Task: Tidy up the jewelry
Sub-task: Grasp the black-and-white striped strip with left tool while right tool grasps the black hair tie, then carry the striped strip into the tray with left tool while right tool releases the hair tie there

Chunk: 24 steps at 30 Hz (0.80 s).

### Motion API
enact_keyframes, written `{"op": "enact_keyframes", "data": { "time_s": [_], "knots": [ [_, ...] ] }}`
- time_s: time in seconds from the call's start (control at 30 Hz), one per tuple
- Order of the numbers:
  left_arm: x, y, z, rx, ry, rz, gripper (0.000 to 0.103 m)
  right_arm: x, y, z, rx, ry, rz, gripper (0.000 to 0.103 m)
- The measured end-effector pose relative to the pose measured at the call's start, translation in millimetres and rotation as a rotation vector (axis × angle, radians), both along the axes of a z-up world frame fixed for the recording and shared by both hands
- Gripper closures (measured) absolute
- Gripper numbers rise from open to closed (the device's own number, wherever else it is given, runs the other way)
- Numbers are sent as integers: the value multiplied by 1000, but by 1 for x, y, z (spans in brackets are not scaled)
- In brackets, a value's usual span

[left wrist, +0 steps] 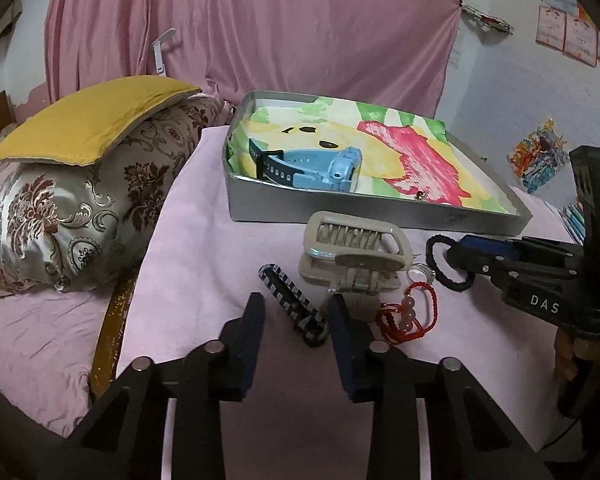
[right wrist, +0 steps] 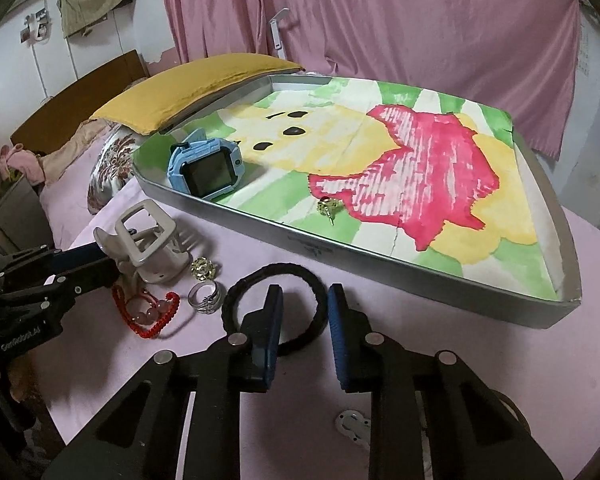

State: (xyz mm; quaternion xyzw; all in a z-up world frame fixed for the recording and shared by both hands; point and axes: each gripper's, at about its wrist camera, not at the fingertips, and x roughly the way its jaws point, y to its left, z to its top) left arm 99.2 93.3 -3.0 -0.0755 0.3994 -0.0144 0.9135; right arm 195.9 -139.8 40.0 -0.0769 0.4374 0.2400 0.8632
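Left gripper [left wrist: 296,312]: jaws parted, nothing between them, held low and pointing forward. Right gripper [right wrist: 302,304]: jaws parted, nothing clamped, also low, angled in from the right toward the left gripper.

Left wrist view: the left gripper's [left wrist: 296,316] near finger covers one end of the striped hair tie [left wrist: 294,304] and the base of the beige claw clip [left wrist: 350,256]. The clip hides part of a clear ring [left wrist: 422,272] and most of the red beaded bracelet [left wrist: 408,312]. A tiny earring [left wrist: 419,197] in the tray [left wrist: 380,210] is too small to make out. The hand [left wrist: 570,356] holding the right gripper [left wrist: 456,254] is cut off at the frame edge.

Right wrist view: the right gripper's [right wrist: 302,316] fingers cover the near arc of the black hair band [right wrist: 274,276]. A small white object [right wrist: 354,422] below, possibly a clasp, is blurred
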Motion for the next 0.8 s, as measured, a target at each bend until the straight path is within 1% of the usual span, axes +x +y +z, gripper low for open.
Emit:
{"op": "enact_keyframes", "data": {
  "time_s": [0.07, 0.1, 0.17, 0.2, 0.33, 0.43, 0.5, 0.6, 0.7, 0.8],
  "knots": [
    [0, 1, 0, 7, 2, 6, 83, -1, 1, 0, -1, 0, 7, 85],
    [-1, 2, -1, 11, 4, 8, 85, -1, 0, 0, -1, 0, 12, 88],
    [-1, 2, -1, 20, 8, 3, 87, -1, 0, 0, 7, 6, 24, 97],
    [-1, 1, 0, 23, 10, -2, 87, -1, -1, 0, 19, 12, 31, 98],
    [-3, -2, 0, 21, 20, -21, 88, -5, -2, 0, 42, 20, 47, 98],
    [-6, 0, 0, -21, 13, -21, 88, -12, -4, 4, 56, -6, 49, 98],
    [-11, 0, 0, -38, 0, -14, 88, -18, -6, 9, 78, -27, 51, 98],
    [-20, -2, 5, -55, -45, -1, 88, -26, -9, 13, 82, -63, 49, 98],
    [-31, -6, 12, -42, -117, -4, 88, -31, -15, 20, 97, -98, 39, 98],
    [-34, -13, 13, -5, -124, -7, 88, -33, -21, 24, 113, -111, 32, 98]
  ]
}}
